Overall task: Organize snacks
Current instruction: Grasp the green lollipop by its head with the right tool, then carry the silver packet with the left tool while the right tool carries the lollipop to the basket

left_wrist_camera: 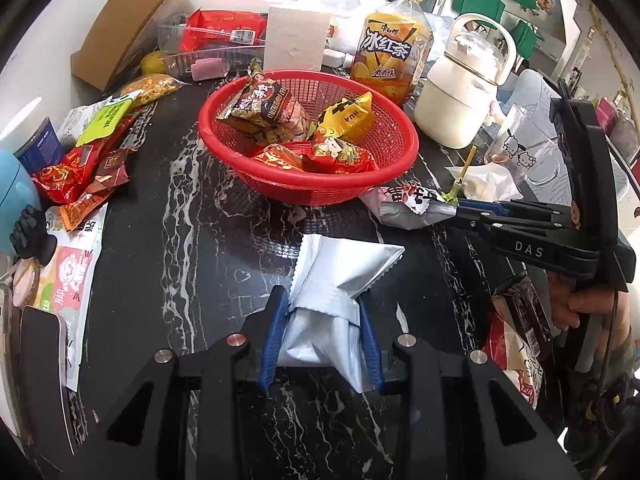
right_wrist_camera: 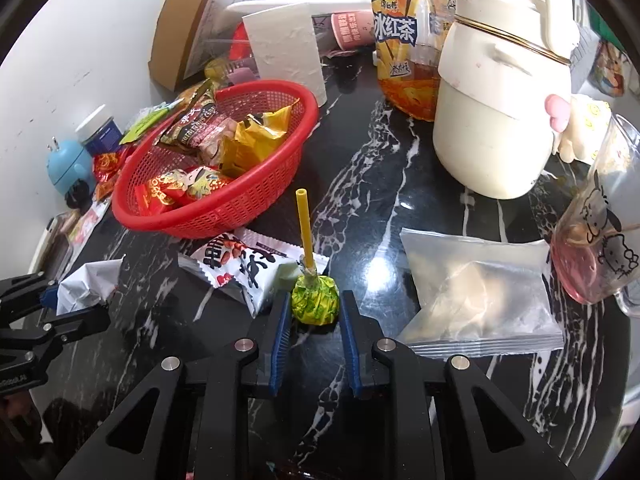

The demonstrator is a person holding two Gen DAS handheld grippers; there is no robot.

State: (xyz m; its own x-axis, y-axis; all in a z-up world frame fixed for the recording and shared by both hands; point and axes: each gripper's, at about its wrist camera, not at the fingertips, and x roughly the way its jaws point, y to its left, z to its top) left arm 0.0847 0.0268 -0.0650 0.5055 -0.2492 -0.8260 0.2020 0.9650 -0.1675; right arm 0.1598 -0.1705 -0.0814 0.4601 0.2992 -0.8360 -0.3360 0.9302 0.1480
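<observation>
A black marble table (right_wrist_camera: 400, 184) with white veins is standing against a white wall (right_wrist_camera: 80, 40), light gleaming off it

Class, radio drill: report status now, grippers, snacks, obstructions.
Left gripper shut on silver packet. Right gripper shut on lollipop. Red basket ahead, partly filled. Nothing blocking the way.

Basket (right_wrist_camera: 224, 208) left of kettle (right_wrist_camera: 496, 120), bottle (right_wrist_camera: 408, 40) behind, lollipop (right_wrist_camera: 316, 300) before basket
</observation>
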